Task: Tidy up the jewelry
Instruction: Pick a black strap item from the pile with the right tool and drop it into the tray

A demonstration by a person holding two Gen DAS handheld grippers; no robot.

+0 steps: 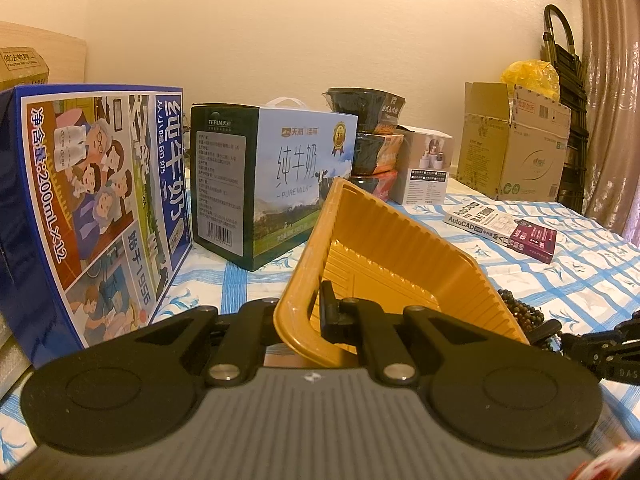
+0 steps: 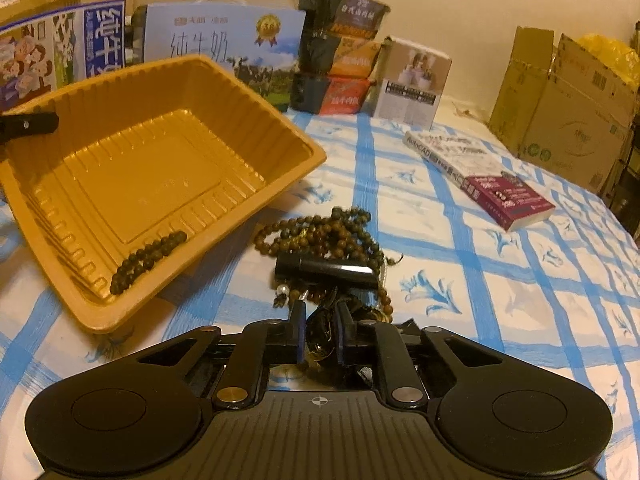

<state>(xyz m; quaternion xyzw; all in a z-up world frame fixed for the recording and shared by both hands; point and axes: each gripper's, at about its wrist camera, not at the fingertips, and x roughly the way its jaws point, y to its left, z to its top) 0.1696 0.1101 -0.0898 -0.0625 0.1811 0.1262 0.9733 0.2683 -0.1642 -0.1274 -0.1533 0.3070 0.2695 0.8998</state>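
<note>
A yellow ribbed plastic tray (image 2: 160, 168) stands tilted on the blue-checked cloth, with a strand of dark brown beads (image 2: 148, 256) lying in its low corner. My left gripper (image 1: 298, 312) is shut on the tray's near rim (image 1: 292, 280); one of its fingers (image 2: 28, 124) shows in the right wrist view. Right of the tray lies a pile of brown bead strands (image 2: 320, 232) with a black tube (image 2: 324, 270) across it. My right gripper (image 2: 320, 332) sits low at the pile's near end, shut on a dark bead strand (image 2: 320, 340). The pile (image 1: 520, 308) peeks from behind the tray.
Two milk cartons (image 1: 92, 200) (image 1: 272, 176), stacked noodle bowls (image 2: 340, 52) and a small white box (image 2: 412, 80) line the back. A book (image 2: 480, 176) lies at the right, cardboard boxes (image 2: 560, 112) beyond it. A wall stands behind everything.
</note>
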